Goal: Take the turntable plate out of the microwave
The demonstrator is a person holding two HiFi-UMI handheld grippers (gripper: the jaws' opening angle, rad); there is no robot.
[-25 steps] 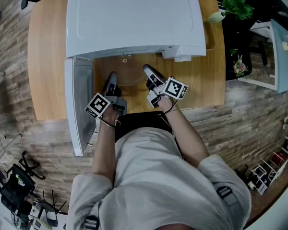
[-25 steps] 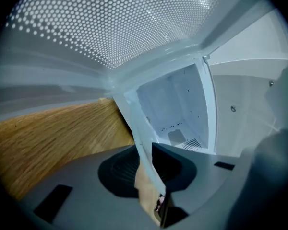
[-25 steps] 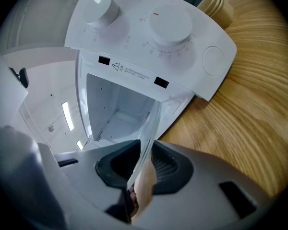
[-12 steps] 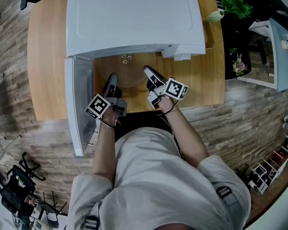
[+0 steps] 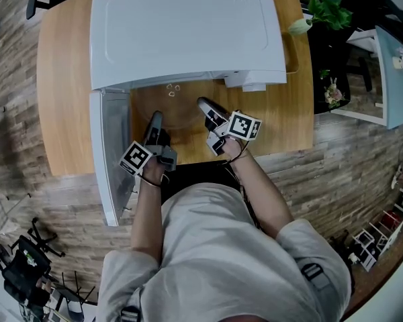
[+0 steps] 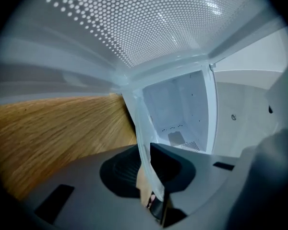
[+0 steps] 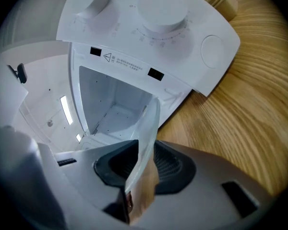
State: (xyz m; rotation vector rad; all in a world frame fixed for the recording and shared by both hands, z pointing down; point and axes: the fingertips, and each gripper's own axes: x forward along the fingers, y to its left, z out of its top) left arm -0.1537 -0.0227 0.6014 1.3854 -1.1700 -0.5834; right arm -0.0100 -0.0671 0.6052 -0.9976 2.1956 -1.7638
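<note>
Label (image 7: 122, 61) on microwave (image 7: 156, 37) unreadable; turntable plate (image 7: 148, 128) out front.

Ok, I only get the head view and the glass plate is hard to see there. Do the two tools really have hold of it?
Observer: In the left gripper view the rim of the clear round glass turntable plate runs between the left tool's pads, which have just been closing and press on it.
Operator: And the right one?
Observer: The rim is between the right tool's jaws too; they have just been opening, and I cannot tell whether its pads press.
Operator: Anything inside the oven?
Observer: The right gripper view looks into the white microwave's open cavity; the floor that shows is plain white, with no plate on it.
</note>
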